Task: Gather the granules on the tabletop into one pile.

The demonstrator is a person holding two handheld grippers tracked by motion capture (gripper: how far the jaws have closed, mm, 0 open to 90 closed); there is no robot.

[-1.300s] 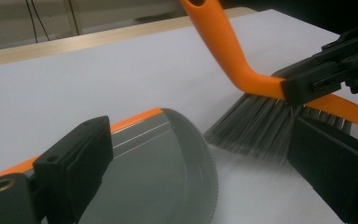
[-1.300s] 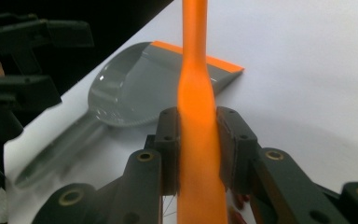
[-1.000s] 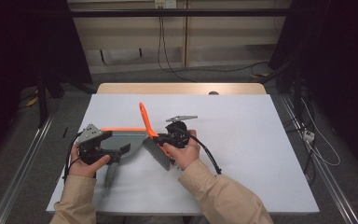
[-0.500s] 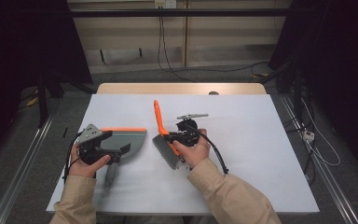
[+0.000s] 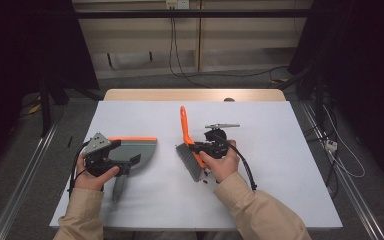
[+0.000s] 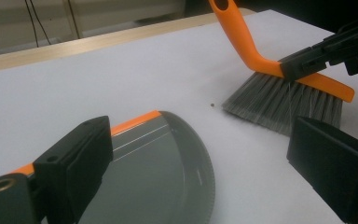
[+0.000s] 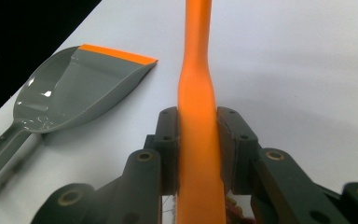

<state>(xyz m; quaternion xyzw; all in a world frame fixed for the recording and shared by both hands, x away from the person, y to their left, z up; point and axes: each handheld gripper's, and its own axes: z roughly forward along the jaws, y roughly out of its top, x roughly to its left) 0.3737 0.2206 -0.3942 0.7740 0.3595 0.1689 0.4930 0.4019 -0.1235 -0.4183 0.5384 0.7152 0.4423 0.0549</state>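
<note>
Midway across the table [image 5: 280,165], right gripper [image 5: 207,148] jaws clamp the brush [image 5: 187,150]; left gripper [image 5: 125,162] jaws gape over the dustpan [image 5: 137,148].

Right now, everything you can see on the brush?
The brush has a bent orange handle, plastic by the look, and a head of grey bristles. The right gripper is shut on the handle just above the head, jaws on both sides. The bristles rest on the white table, handle pointing away from the person. It sits right of the dustpan, not touching it. Dark crumbs lie beside the bristles.
</note>
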